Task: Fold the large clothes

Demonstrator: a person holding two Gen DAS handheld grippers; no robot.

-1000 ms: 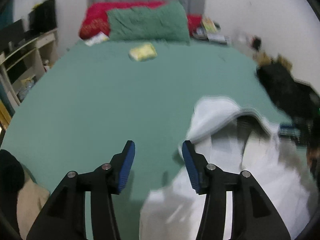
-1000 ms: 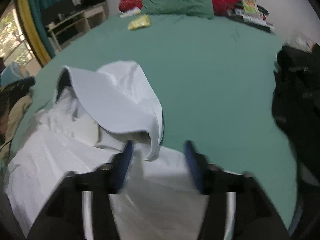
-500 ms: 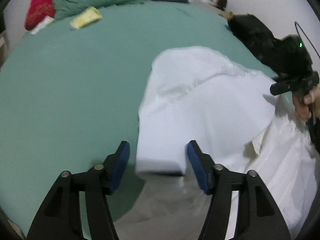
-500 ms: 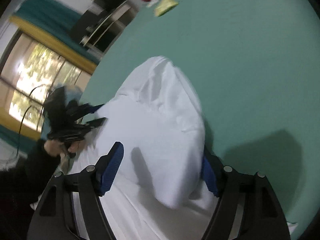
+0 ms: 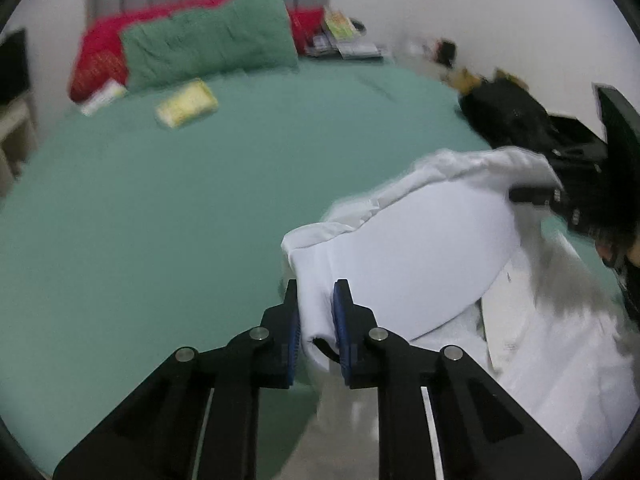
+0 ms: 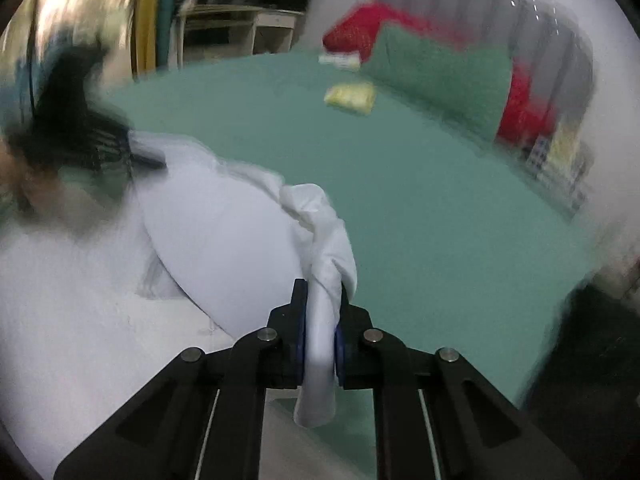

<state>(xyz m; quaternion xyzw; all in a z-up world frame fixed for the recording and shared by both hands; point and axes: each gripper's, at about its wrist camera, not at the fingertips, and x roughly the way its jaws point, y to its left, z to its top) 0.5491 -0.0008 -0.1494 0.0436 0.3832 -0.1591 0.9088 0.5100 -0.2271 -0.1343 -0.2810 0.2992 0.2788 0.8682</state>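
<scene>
We have the white garment (image 5: 420, 248) lying across the near right part of the green bed sheet (image 5: 180, 208), its bulk filling the lower right of the left wrist frame and the lower left of the right wrist frame. The left gripper (image 5: 316, 312) has its blue pads closed on a bunched corner of the cloth at lower centre of its frame; the right gripper (image 6: 322, 320) is likewise clamped on a rolled edge of the same garment (image 6: 224, 240) at lower centre of its own frame, with a tail of fabric hanging below the jaws. Between the two holds a broad flap stands raised off the layer beneath, which shows a placket or collar line at right in the left view. We judge the step in hand to be the carry-over of a fold: both corners gripped, panel lifted, not yet laid. The next move calls for both grippers to travel together at matched height, keep the edge taut so the flap lands flat and square on the lower layer, then release. Right view is motion-blurred, so edge alignment cannot be checked there. A green pillow (image 5: 208, 44), red pillow (image 5: 100, 60) and a yellow packet (image 5: 187, 103) sit in the upper left, well apart from the work
</scene>
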